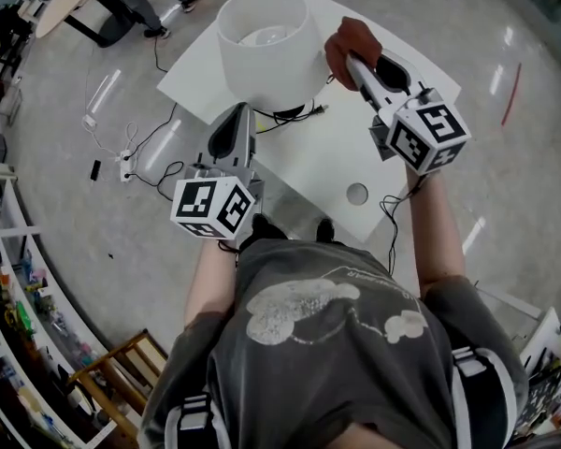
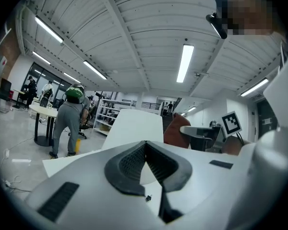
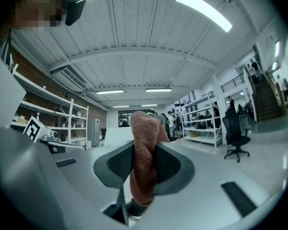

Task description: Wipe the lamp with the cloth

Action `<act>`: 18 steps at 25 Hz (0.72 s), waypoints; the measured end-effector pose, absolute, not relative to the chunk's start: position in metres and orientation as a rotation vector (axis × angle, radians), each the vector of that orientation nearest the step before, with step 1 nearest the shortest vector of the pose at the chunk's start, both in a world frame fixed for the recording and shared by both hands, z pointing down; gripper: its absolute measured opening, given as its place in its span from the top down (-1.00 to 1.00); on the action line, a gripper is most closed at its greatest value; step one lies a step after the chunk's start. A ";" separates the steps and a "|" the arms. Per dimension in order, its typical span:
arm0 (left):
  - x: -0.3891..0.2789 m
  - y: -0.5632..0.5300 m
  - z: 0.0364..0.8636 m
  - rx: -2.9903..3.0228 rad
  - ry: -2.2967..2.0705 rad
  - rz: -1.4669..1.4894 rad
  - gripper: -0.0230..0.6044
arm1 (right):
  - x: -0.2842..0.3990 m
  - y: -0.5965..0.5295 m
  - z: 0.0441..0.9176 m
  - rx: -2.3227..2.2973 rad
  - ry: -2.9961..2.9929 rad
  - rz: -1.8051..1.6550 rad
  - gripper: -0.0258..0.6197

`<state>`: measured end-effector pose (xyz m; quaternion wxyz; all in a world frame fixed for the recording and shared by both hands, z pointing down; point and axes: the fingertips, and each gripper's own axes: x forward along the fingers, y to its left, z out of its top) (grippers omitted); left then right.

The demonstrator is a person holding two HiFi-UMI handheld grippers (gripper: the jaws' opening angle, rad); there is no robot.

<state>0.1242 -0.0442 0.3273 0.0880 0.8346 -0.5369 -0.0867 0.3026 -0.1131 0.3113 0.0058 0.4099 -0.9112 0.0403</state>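
White table (image 1: 337, 157), lamp (image 1: 262, 40), rust cloth (image 1: 348, 47)

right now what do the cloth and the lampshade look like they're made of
Cloth: a rust-brown soft textile, probably terry or microfibre. Its surface looks nubbly and it bunches softly where it is pinched.
Lampshade: white, matte and smooth, likely fabric or paper on a frame. No gloss or weave shows, so which of the two stays open.
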 end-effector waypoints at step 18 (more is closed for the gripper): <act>0.105 -0.083 0.349 2.614 -1.210 -0.189 0.90 | 0.254 -0.086 0.383 1.541 -2.528 0.181 0.62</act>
